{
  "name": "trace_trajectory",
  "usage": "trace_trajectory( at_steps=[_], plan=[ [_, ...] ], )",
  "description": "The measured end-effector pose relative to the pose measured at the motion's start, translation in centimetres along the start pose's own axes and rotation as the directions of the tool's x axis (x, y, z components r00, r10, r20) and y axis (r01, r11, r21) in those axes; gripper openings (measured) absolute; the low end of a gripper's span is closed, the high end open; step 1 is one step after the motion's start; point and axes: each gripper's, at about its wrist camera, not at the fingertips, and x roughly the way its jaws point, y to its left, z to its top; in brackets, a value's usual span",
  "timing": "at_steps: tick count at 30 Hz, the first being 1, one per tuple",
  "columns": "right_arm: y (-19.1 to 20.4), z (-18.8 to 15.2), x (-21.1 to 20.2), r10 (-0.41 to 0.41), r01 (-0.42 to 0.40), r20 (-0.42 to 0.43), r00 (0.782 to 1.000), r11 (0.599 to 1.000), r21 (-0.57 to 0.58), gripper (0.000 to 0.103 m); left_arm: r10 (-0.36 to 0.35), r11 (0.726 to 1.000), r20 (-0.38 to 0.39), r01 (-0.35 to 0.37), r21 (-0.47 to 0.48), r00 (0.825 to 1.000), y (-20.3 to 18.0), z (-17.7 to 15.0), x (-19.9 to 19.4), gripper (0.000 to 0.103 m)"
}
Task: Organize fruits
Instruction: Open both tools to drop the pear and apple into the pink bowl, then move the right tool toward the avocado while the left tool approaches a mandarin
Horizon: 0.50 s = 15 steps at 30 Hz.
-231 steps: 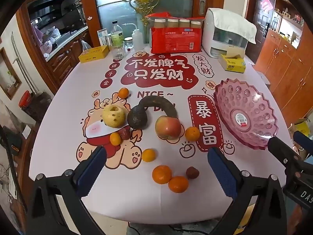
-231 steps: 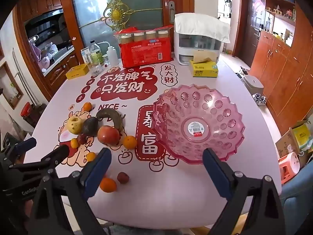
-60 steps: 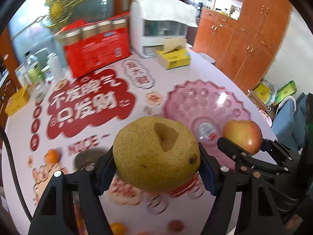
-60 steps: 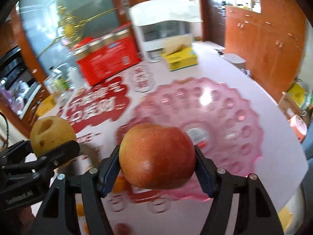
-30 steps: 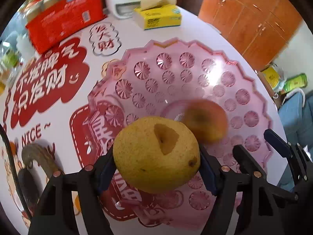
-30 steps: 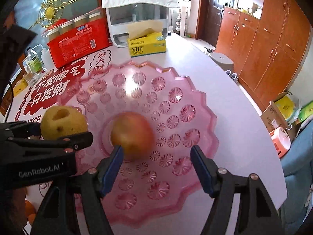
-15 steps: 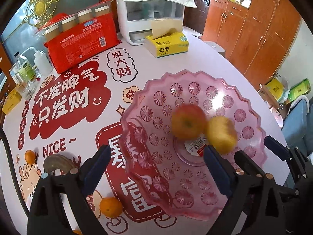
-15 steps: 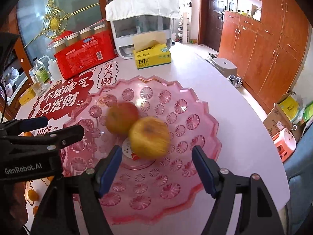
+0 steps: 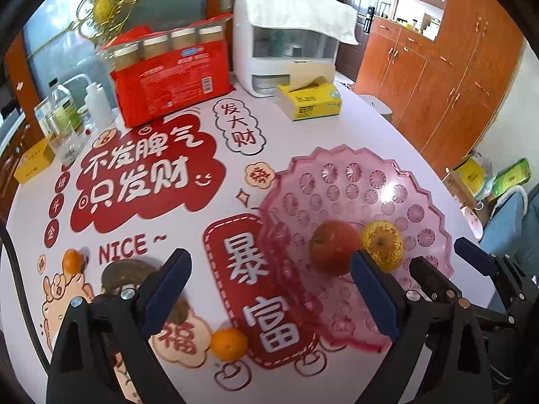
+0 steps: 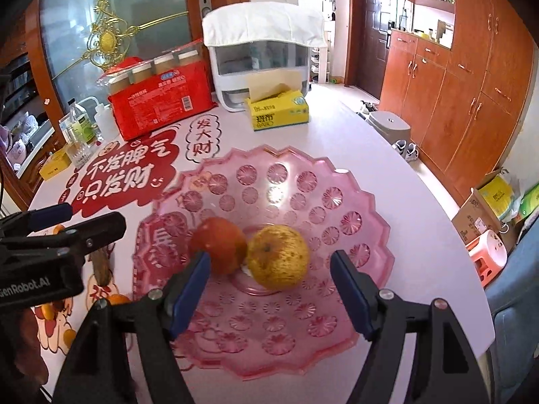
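A home dining room: a round table (image 10: 421, 235) with a festive printed cover, wooden cabinets (image 10: 471, 101) to its right, a glass sliding door (image 10: 111, 33) behind it, a kitchen counter (image 10: 30, 148) beyond its left edge, and shoes (image 10: 406, 149) on the floor near the cabinets.

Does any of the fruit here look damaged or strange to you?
Yes: the pear in the pink bowl is blotchy brown, and the curved banana on the table has gone nearly black. The apple looks fine.
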Motion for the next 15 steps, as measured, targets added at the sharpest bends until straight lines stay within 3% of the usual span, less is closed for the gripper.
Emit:
trace_trajectory(
  at_steps=[15],
  plan=[
    [6.7, 0.9, -4.0, 0.103, -0.104, 0.008, 0.995, 0.994, 0.027, 0.074, 0.096, 0.995, 0.063, -0.095, -0.020, 0.993, 11.8, -1.1, -8.4, 0.095]
  ],
)
